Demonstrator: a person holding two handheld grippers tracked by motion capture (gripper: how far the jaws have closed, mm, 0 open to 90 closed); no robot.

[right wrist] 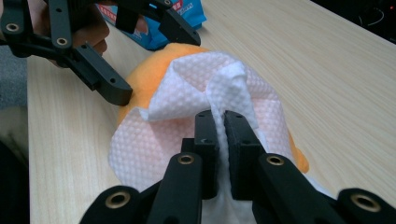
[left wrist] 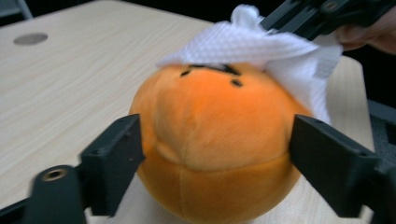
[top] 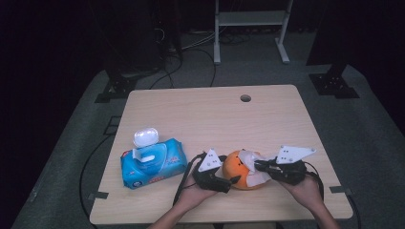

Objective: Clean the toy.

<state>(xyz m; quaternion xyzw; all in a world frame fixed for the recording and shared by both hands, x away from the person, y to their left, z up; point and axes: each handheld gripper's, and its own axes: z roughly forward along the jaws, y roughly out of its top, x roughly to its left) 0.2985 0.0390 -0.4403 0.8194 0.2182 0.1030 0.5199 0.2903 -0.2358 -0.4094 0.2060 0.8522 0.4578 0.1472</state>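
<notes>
An orange plush ball (top: 240, 175) with a small black face sits near the table's front edge. A white wet wipe (top: 249, 161) lies draped over its top. My right gripper (right wrist: 222, 119) is shut on a pinched fold of the wipe (right wrist: 187, 93), pressing it onto the ball (right wrist: 144, 79). My left gripper (left wrist: 217, 154) straddles the ball (left wrist: 215, 140) from the left, one jaw on each side at its edges without squeezing it, so it stands open. The wipe (left wrist: 252, 46) covers the ball's far upper side in the left gripper view.
A blue pack of wet wipes (top: 153, 164) lies left of the ball, its white lid (top: 145, 137) flipped open. The wooden table (top: 215, 119) has a round cable hole (top: 245, 98) at the back. A white stand (top: 250, 28) is on the floor beyond.
</notes>
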